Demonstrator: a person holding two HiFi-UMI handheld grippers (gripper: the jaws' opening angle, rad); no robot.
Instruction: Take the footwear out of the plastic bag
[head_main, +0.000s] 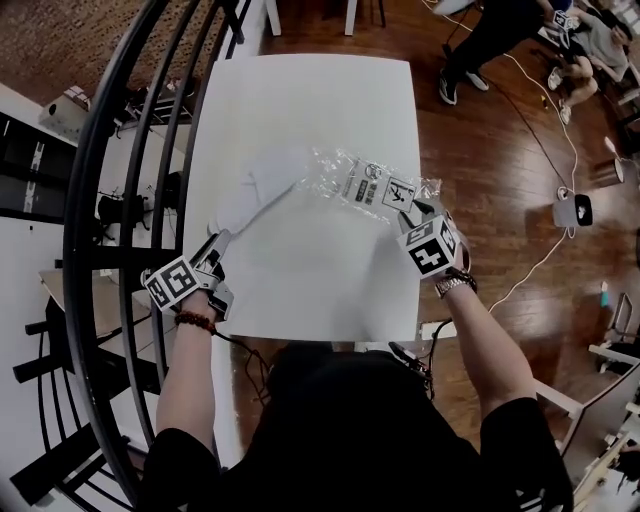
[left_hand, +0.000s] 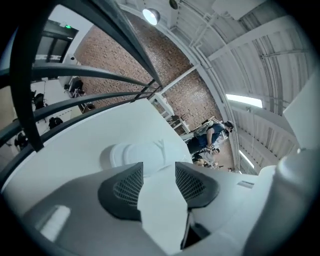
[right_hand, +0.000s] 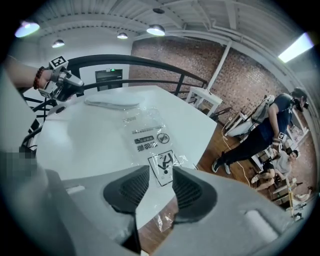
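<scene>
Holding left gripper (left_hand: 159, 169) and right gripper (right_hand: 161, 171) jaws released, the latter astride the plastic bag (right_hand: 147, 132). Judging the slipper (left_hand: 135, 152) soft, light; pinching its rim.

Left gripper (head_main: 218, 242) and right gripper (head_main: 414, 218): pale grey shells, black mesh-textured pads (left_hand: 122, 192) on my jaws, each with a black-and-white marker cube (head_main: 170, 283). I wear a black short-sleeved top (head_main: 370, 430), dark beaded bracelet (head_main: 195, 321) left, metal wristwatch (head_main: 455, 284) right.
</scene>
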